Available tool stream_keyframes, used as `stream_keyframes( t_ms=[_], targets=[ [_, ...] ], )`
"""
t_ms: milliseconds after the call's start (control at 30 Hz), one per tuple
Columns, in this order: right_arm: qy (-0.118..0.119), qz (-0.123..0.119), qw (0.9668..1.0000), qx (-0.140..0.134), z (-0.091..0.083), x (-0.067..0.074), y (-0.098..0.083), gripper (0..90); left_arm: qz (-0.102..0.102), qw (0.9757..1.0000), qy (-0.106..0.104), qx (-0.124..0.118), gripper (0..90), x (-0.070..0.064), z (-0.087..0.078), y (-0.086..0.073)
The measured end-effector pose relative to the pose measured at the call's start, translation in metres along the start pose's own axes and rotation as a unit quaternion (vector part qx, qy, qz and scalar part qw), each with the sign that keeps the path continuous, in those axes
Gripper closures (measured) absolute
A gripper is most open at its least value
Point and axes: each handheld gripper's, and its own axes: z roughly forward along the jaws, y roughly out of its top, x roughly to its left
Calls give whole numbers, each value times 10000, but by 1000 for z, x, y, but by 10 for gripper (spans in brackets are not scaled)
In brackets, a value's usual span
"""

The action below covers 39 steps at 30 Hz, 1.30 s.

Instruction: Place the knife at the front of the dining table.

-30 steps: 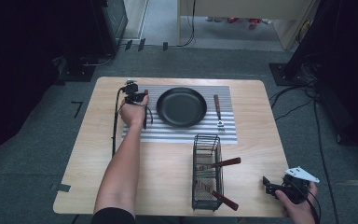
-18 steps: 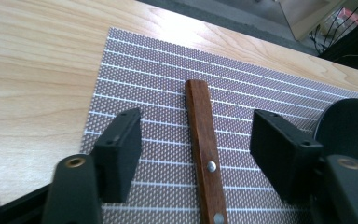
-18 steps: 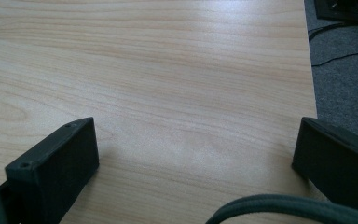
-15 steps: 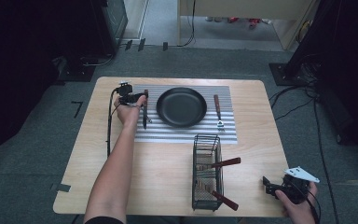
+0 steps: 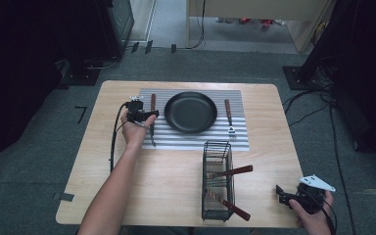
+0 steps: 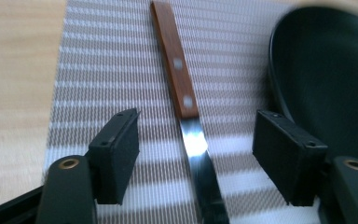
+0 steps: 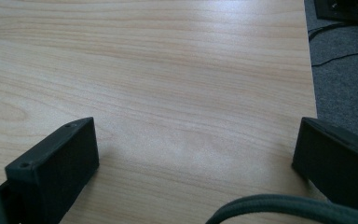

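Knife [image 6: 186, 116] lies flat on striped mat [image 6: 102, 60], released; left claw [image 6: 196, 154] has just opened, straddling it untouched. Withdraw straight back, avoiding blade. Right claw [image 7: 196, 163] apart, idle.

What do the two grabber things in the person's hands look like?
Both are black. The left gripper has two chunky, blocky jaws with small screw holes and brass-coloured rings near their bases, and a dark cable loops from it along the bare forearm. The right gripper carries a grey three-cornered plate on top, with a grey-green cable by its jaws. No sleeves show.
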Motion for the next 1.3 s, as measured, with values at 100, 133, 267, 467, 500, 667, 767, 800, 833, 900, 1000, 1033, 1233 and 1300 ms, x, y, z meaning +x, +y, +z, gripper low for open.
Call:
stream_keyframes(
  t_ms=[100,133,267,467,500,667,767,800,833,900,1000,1033,1233,1300],
  targets=[
    [-1,-1,10000,0,0,0,0,0,163,9997,181,-43,409,-3,-1,-5],
    [0,1,10000,0,0,0,0,0,157,9996,232,-66,422,-3,-3,-7],
    [-1,0,10000,-1,0,0,0,0,200,9993,296,-116,461,-3,-5,-11],
    [-1,1,10000,0,0,0,0,0,494,9974,484,-193,469,-6,-6,-17],
    [-1,0,10000,-1,0,0,0,0,538,9970,517,-199,469,-7,-6,-17],
    [0,0,10000,0,0,0,0,0,825,9939,677,-275,471,-11,-4,-22],
    [0,0,10000,1,0,0,0,0,822,9939,648,-342,481,-10,-5,-24],
    [0,0,10000,0,0,0,0,0,862,9935,651,-356,480,-10,-5,-24],
    [0,-1,10000,-1,0,0,0,0,875,9933,673,-350,475,-10,-6,-25],
    [0,0,10000,0,0,0,0,0,815,9942,610,-341,408,-9,-8,-27],
    [1,0,10000,0,0,0,0,0,809,9941,568,-452,292,-9,-14,-32],
    [0,1,10000,0,0,0,0,0,775,9944,529,-483,254,-9,-18,-34],
    [0,-1,10000,1,0,0,0,0,561,9965,238,-576,85,-1,-42,-38],
    [1,-1,10000,0,0,0,0,0,445,9961,89,-751,71,4,-63,-39]
  ],
)
